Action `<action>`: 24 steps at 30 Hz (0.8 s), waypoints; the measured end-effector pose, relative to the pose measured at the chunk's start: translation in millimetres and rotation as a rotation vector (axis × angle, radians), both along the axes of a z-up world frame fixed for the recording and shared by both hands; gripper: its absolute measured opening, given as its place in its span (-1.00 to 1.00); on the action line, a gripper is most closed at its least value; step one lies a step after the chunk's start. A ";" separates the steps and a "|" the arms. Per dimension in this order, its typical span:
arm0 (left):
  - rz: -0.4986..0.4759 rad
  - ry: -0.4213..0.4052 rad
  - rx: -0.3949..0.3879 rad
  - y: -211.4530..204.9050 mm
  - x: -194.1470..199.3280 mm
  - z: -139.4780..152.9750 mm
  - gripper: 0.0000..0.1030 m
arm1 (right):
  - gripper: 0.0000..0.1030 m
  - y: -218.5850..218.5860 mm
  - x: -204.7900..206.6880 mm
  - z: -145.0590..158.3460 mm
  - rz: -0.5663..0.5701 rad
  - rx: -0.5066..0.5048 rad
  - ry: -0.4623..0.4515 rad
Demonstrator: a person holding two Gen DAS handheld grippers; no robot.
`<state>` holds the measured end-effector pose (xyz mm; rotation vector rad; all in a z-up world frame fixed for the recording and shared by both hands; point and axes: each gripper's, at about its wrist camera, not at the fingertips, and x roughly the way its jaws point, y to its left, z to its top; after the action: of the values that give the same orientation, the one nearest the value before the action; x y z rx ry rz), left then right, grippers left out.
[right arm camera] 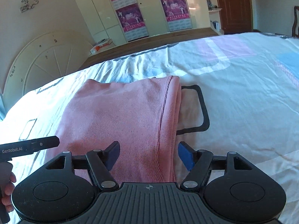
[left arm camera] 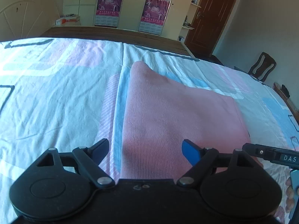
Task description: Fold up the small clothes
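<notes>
Lying flat on the bed sheet (left arm camera: 56, 93), the pink garment (left arm camera: 168, 115) already looks folded into a narrow stack, its doubled edges showing beside a black loop printed on the sheet (right arm camera: 203, 110). Both the left claw (left arm camera: 145, 150) and the right claw (right arm camera: 148, 154) hang just over the garment's near end with jaws spread and nothing between them. At most one more fold across the garment seems to remain, or perhaps only smoothing.

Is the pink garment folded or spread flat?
Folded: the pink garment shows doubled layers along its right edge, lying on the bedsheet.
</notes>
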<state>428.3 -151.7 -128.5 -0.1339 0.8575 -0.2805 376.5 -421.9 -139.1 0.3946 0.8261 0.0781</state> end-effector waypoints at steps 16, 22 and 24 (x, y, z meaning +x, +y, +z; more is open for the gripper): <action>-0.060 0.095 -0.144 -8.3 30.5 -28.8 -0.05 | -0.59 -31.2 37.6 -38.8 -0.031 0.319 0.046; -0.028 0.067 -0.221 8.0 26.4 -0.4 -0.38 | -0.62 -19.7 28.4 -8.5 0.005 0.382 -0.044; -0.024 0.040 -0.215 15.2 21.7 11.8 -0.38 | -0.62 -9.5 27.5 4.9 0.035 0.392 -0.067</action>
<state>450.0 -136.5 -116.7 -0.3307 0.8673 -0.3941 404.0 -431.4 -134.2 0.7422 0.7505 0.2867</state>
